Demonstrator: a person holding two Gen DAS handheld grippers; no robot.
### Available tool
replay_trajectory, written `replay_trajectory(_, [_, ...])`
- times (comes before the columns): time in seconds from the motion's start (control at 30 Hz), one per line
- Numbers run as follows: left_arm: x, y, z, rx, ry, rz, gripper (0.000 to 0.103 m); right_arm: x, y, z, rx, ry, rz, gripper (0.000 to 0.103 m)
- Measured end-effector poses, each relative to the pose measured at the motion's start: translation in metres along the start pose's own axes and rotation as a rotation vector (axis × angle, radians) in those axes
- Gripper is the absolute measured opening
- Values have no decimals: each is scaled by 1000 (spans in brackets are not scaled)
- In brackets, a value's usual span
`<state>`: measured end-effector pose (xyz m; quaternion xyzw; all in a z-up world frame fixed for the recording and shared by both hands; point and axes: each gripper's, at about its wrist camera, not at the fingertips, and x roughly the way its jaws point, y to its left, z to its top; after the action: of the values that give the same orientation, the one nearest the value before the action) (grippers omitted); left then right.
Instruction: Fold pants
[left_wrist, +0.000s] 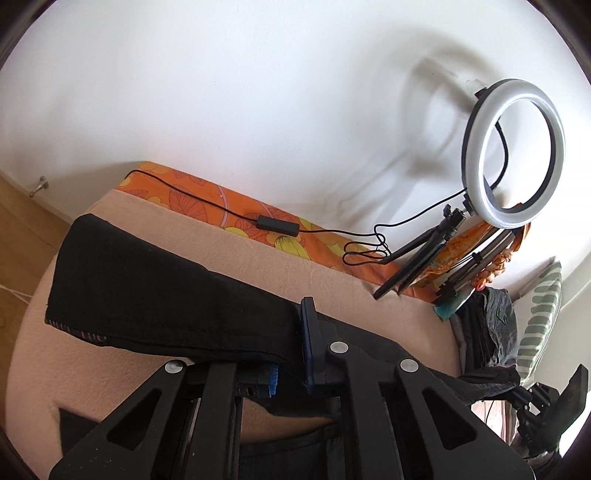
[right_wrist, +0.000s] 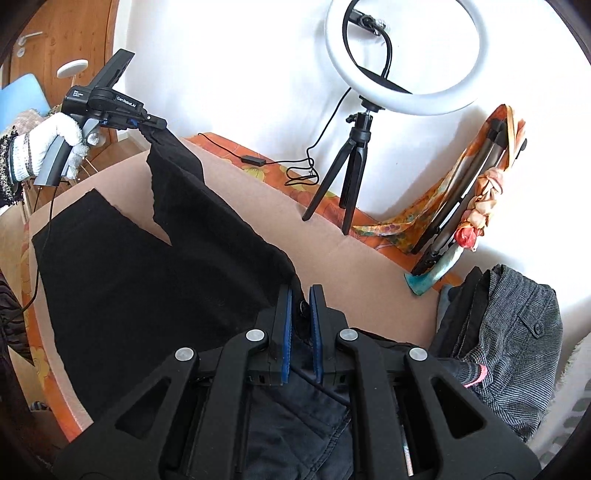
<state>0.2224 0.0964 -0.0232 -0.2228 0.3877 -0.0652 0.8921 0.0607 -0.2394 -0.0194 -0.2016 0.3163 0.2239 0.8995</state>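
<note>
Black pants (right_wrist: 147, 280) lie on a beige blanket (right_wrist: 362, 269). My left gripper (left_wrist: 290, 354) is shut on one leg of the pants (left_wrist: 166, 295) and holds it raised; the leg hangs out flat to the left. In the right wrist view the left gripper (right_wrist: 147, 123) is up at the far left, with the leg end hanging from it. My right gripper (right_wrist: 301, 295) is shut on the waist of the pants near a button, with the fabric between its blue pads (right_wrist: 287, 332).
A ring light on a tripod (right_wrist: 402, 59) stands at the back by the white wall, its cable (left_wrist: 221, 210) running along an orange sheet. Grey clothes (right_wrist: 509, 332) are piled at the right. A wrapped stand (right_wrist: 472, 192) leans on the wall.
</note>
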Motion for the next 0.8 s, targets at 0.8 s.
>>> replay_trajectory(0.8, [-91, 58, -205, -103, -16, 12, 9, -58, 126, -108, -44, 128, 74, 10])
